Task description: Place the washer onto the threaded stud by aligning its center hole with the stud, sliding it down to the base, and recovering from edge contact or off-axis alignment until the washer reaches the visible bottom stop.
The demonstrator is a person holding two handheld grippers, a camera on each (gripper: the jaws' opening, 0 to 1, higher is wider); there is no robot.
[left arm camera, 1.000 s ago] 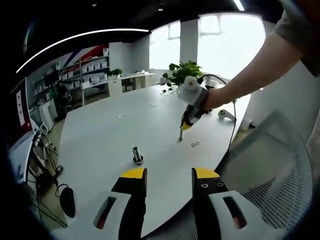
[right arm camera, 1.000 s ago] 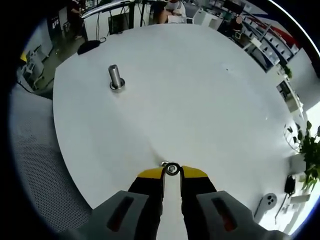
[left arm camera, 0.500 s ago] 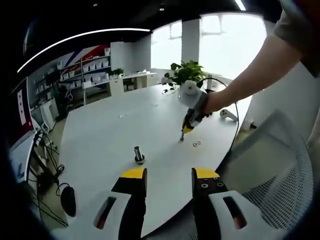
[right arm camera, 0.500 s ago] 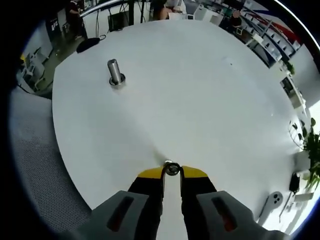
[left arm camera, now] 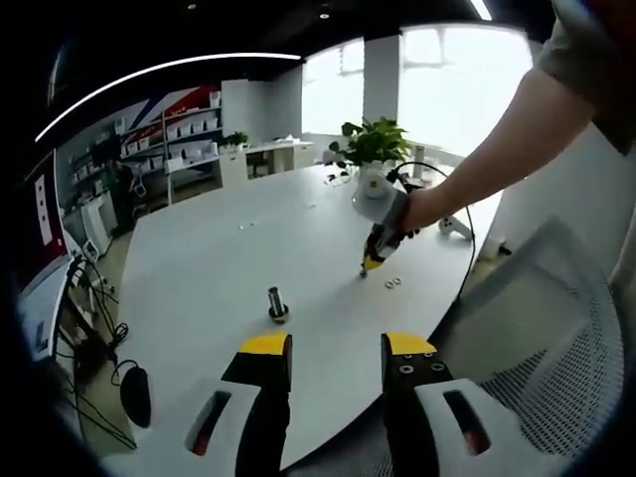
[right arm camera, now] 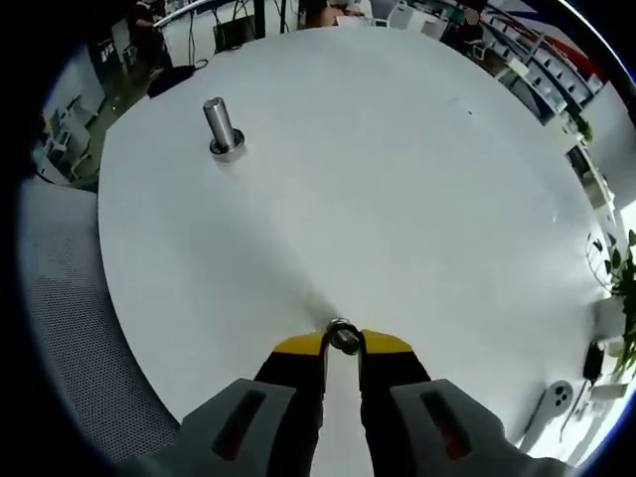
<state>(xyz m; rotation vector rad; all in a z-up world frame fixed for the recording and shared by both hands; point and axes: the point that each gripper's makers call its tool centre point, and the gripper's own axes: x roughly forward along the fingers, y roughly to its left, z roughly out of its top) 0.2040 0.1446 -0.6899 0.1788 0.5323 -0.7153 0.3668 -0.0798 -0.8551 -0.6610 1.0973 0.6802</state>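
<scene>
Early stage: right gripper [right arm camera: 342, 343] jaws clenched on the washer [right arm camera: 343, 336], low over the worktop [right arm camera: 397, 179] near its edge. Threaded stud [right arm camera: 221, 127] stands well apart, bare. Carry, align, slide-down all remain. Left gripper [left arm camera: 336, 350] jaws released, idle.

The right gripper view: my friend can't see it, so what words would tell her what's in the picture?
The right gripper holds a small metal washer between its yellow-tipped jaws, above a big white round table. Far across the table, a threaded stud stands upright on its base, away from the washer. A grey mesh chair sits beside the table's edge.
</scene>
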